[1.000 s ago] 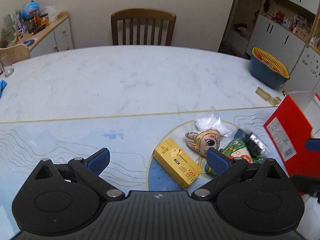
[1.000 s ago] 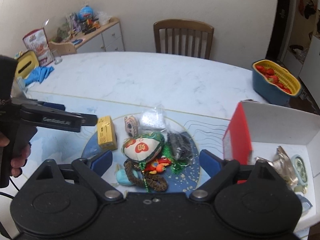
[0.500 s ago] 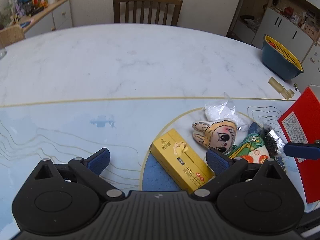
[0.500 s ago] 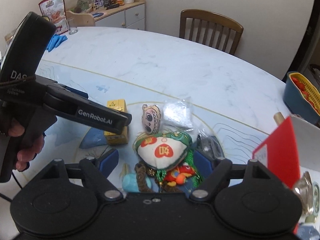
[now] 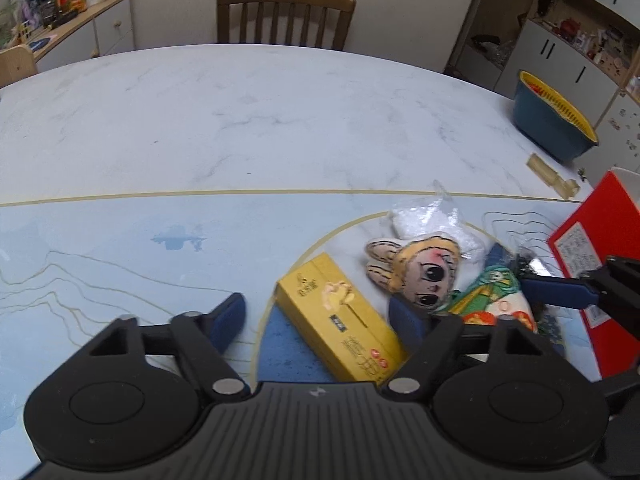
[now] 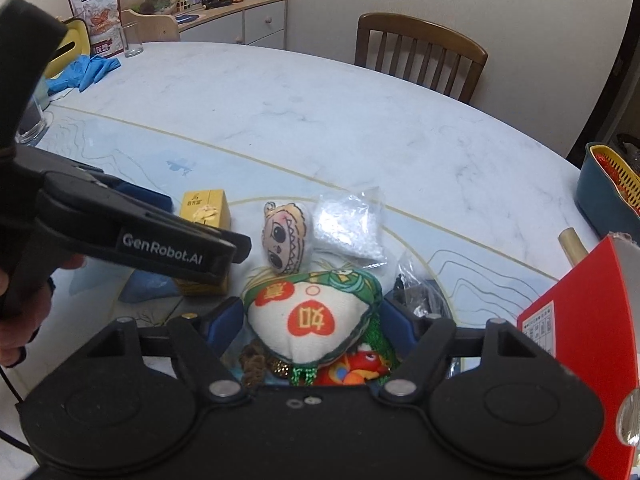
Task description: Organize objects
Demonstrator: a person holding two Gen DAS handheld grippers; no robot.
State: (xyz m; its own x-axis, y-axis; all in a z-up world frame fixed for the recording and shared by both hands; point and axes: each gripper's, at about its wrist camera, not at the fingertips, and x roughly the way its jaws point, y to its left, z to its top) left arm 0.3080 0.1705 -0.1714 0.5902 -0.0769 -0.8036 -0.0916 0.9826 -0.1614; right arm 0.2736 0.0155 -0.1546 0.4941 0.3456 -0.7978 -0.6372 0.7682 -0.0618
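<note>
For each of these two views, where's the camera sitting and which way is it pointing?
Left wrist: on the left gripper, facing along its open fingers at the yellow box.
Right wrist: on the right gripper, facing the embroidered pouch; the left gripper and hand show.
Shared: box, doll-face plush, red box.

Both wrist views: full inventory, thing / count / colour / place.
Box: 1, yellow, between left gripper's fingers.
Doll-face plush: 1, beige, beside the box.
Embroidered pouch: 1, white and green, between right gripper's fingers.
Clear bag: 1, white contents, behind the plush.
Dark bag: 1, black, right of the pouch.
Carton: 1, red, right edge.
Basket: 1, blue with yellow insert, far right.
Chair: 1, brown, behind the table.
Left gripper: 1, open.
Right gripper: 1, open.
</note>
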